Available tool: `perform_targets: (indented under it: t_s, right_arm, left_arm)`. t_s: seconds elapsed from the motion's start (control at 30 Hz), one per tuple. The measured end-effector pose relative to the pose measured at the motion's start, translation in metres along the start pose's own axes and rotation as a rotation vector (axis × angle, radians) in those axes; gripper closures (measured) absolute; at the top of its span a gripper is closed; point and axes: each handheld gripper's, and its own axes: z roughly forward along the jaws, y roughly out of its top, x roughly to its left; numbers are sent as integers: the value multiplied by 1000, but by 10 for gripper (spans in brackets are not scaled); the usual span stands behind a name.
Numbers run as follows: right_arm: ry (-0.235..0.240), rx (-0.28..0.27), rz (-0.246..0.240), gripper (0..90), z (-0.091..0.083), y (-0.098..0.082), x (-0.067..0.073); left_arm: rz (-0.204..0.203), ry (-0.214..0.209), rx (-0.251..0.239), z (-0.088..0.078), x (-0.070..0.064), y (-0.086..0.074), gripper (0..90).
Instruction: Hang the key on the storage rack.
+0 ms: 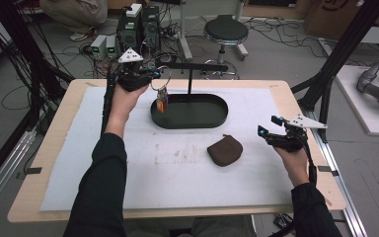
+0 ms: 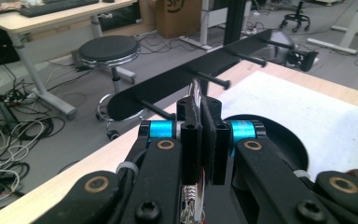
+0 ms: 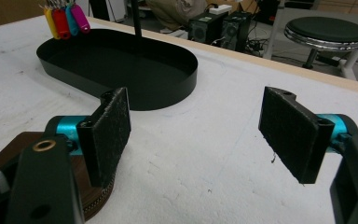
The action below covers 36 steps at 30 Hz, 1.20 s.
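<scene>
There are two grippers: the left gripper [image 1: 154,75] and the right gripper [image 1: 267,130]. One key ring [image 1: 161,78] hangs with three coloured tags [image 3: 65,19]: yellow, red and pink. One black oval tray [image 1: 212,118] stands on the table, with one peg rack [image 2: 168,84] carrying four pegs. One brown zip pouch [image 1: 225,150] lies on the mat. One round stool [image 1: 225,30] stands on the floor.

My fingers [image 3: 112,126] wear matt black, rough, felt-like pads. The key ring [image 1: 161,78] I pinch shines like polished metal; its tags [image 3: 65,21] look like glossy plastic. The tray [image 1: 217,118] is smooth, matt black, probably painted metal. A pale fibrous mat [image 1: 177,168] covers the wooden counter [image 1: 54,148]; the brown pouch [image 1: 225,150] seems leathery.
</scene>
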Motion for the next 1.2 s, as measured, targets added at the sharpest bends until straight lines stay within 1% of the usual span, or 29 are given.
perform_targets:
  t_s: [0.23, 0.47, 0.6, 0.77, 0.83, 0.9, 1.2]
  right_arm:
    - [0, -1, 1, 255, 0, 0, 0]
    - [1, 1, 2, 255, 0, 0, 0]
    - [1, 0, 3, 255, 0, 0, 0]
    - [2, 1, 4, 255, 0, 0, 0]
    - [2, 2, 2, 255, 0, 0, 0]
    - [1, -1, 2, 256, 0, 0, 0]
    - [1, -2, 2, 255, 0, 0, 0]
  left_arm:
    - [-14, 16, 0, 6, 4, -4, 864]
    - [-16, 31, 5, 8, 7, -6, 864]
    - [-30, 36, 6, 10, 9, -8, 864]
    - [-37, 48, 15, 11, 11, -10, 864]
    - [-48, 53, 19, 12, 12, -12, 863]
    - [-57, 54, 17, 12, 13, -14, 863]
    - [-56, 53, 34, 17, 11, -17, 861]
